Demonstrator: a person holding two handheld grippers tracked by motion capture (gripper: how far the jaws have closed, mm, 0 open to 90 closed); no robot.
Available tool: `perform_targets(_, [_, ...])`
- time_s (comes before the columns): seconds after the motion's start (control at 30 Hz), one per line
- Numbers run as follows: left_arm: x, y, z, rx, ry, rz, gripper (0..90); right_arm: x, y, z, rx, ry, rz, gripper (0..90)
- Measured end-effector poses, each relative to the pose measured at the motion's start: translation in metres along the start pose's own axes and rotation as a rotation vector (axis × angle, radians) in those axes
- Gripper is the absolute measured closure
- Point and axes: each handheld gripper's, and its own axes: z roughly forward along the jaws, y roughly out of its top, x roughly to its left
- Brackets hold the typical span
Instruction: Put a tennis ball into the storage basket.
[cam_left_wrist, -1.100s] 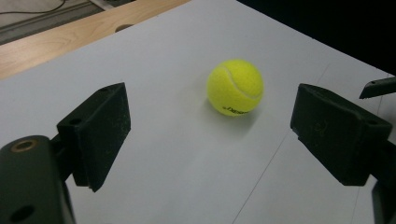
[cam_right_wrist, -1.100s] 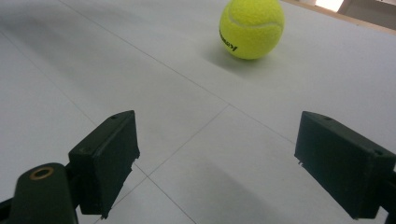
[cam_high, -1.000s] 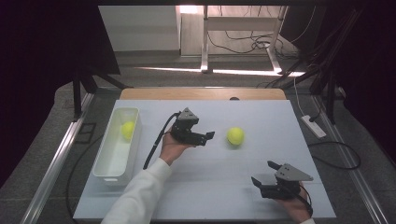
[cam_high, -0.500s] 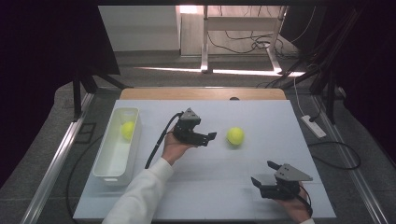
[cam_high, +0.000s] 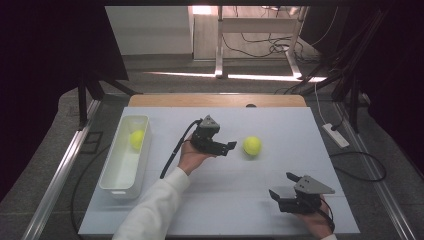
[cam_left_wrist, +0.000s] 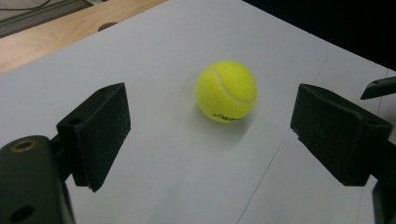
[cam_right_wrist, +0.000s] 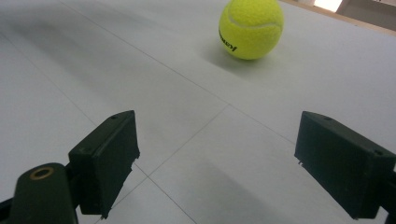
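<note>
Left tongs lined up on the loose tennis ball, grasp not yet made.

Largest first: the desk (cam_high: 220, 200) carries a white bin (cam_high: 116, 172) at its 9 o'clock edge, one ball (cam_high: 137, 139) already lying in it. My left tongs (cam_high: 231, 146) sit mid-desk, spread wide and empty, with the tennis ball (cam_high: 252, 146) just beyond them at 3 o'clock, resting free on the surface. My right tongs (cam_high: 284, 186) idle near 5 o'clock, also wide and empty. I judge this the approach step; next I should push forward until the ball sits between the pads, then close.
</note>
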Motion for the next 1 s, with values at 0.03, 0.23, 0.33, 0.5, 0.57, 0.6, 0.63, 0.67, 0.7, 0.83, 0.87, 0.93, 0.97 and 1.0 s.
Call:
perform_targets(0.03, [-0.001,0.001,0.002,0.002,-0.001,0.003,12.8,0.0,0.0,0.0,0.001,-0.002,0.0,13.0])
perform_targets(0.23, [-0.005,0.004,0.012,0.017,-0.008,0.011,12.7,0.001,0.0,0.001,0.0,0.004,-0.002,13.0])
perform_targets(0.33, [-0.007,0.005,0.015,0.025,-0.012,0.012,12.7,0.001,0.001,0.001,-0.002,0.007,0.002,13.0])
perform_targets(0.5, [-0.009,0.007,0.021,0.031,-0.011,0.013,12.7,0.002,0.001,0.001,-0.005,0.009,-0.001,13.0])
perform_targets(0.57, [-0.009,0.007,0.022,0.033,-0.012,0.015,12.7,0.002,0.002,0.001,-0.002,0.007,-0.003,13.0])
perform_targets(0.6, [-0.009,0.007,0.022,0.033,-0.012,0.015,12.7,0.002,0.002,0.001,-0.002,0.007,-0.003,13.0])
perform_targets(0.63, [-0.009,0.008,0.023,0.034,-0.011,0.018,12.7,0.002,0.002,0.001,-0.002,0.008,-0.004,13.0])
perform_targets(0.67, [-0.009,0.008,0.024,0.035,-0.012,0.02,12.7,0.002,0.002,0.001,-0.001,0.009,-0.005,13.0])
perform_targets(0.7, [-0.009,0.008,0.025,0.035,-0.011,0.018,12.7,0.002,0.002,0.001,-0.002,0.009,-0.005,13.0])
perform_targets(0.83, [-0.009,0.009,0.028,0.039,-0.015,0.016,12.7,0.002,0.002,0.001,-0.006,0.01,-0.001,13.0])
perform_targets(0.87, [-0.009,0.01,0.029,0.04,-0.016,0.015,12.7,0.001,0.001,0.001,-0.006,0.011,-0.001,13.0])
perform_targets(0.93, [-0.009,0.01,0.031,0.04,-0.016,0.015,12.7,0.001,0.001,0.001,-0.007,0.011,-0.001,13.0])
perform_targets(0.97, [-0.009,0.01,0.031,0.04,-0.016,0.015,12.7,0.001,0.002,0.001,-0.007,0.012,0.0,13.0])
perform_targets(1.0, [-0.01,0.01,0.032,0.04,-0.017,0.016,12.7,0.001,0.002,0.001,-0.007,0.012,0.0,13.0])
